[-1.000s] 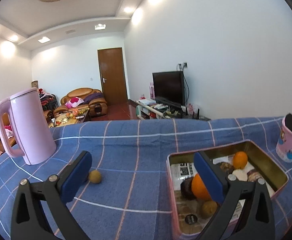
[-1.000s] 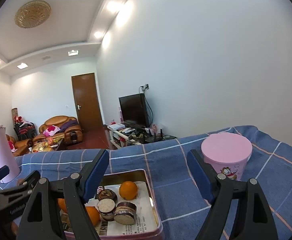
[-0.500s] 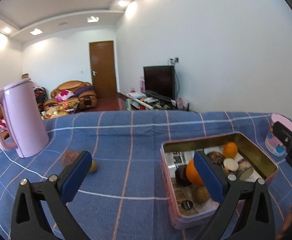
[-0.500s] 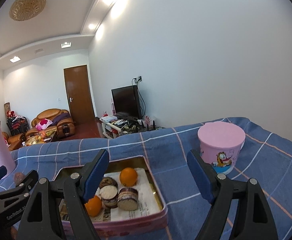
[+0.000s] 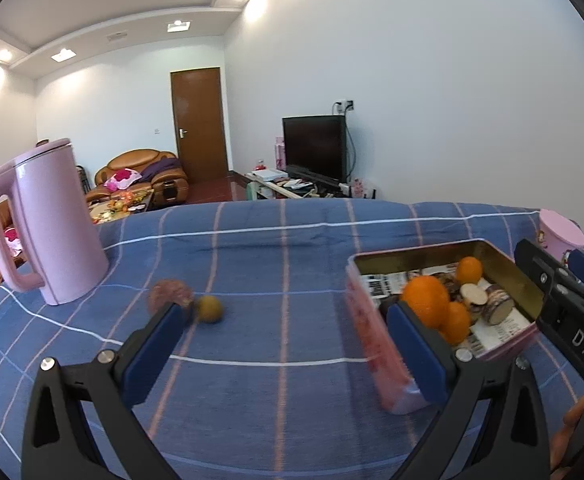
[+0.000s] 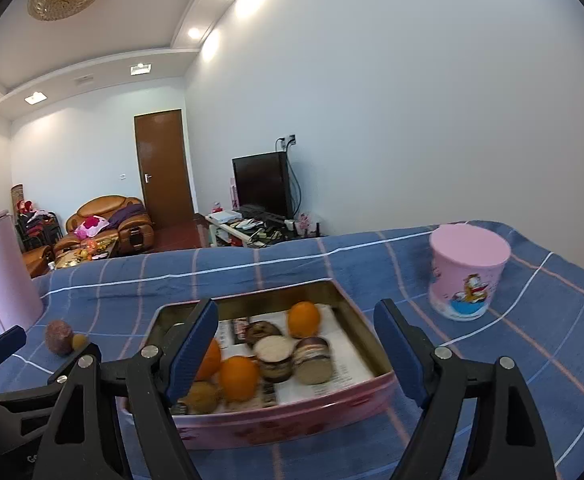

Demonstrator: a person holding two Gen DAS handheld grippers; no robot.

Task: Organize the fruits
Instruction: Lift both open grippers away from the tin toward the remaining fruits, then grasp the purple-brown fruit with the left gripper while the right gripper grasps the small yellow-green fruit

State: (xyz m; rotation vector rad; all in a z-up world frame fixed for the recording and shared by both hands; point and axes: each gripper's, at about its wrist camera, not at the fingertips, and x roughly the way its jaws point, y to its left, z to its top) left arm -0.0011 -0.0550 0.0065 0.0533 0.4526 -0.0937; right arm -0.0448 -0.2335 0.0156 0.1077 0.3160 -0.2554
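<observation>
With both jaws wide and empty, left gripper (image 5: pixel 283 344) should centre squarely on the far-left yellow-green fruit (image 5: pixel 209 309) before tin (image 5: pixel 376 336); right gripper (image 6: pixel 296 344) waits.

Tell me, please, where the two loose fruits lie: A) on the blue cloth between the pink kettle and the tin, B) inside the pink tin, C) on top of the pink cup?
A: the reddish-brown fruit and small yellowish fruit sit on the cloth between kettle and tin.
</observation>
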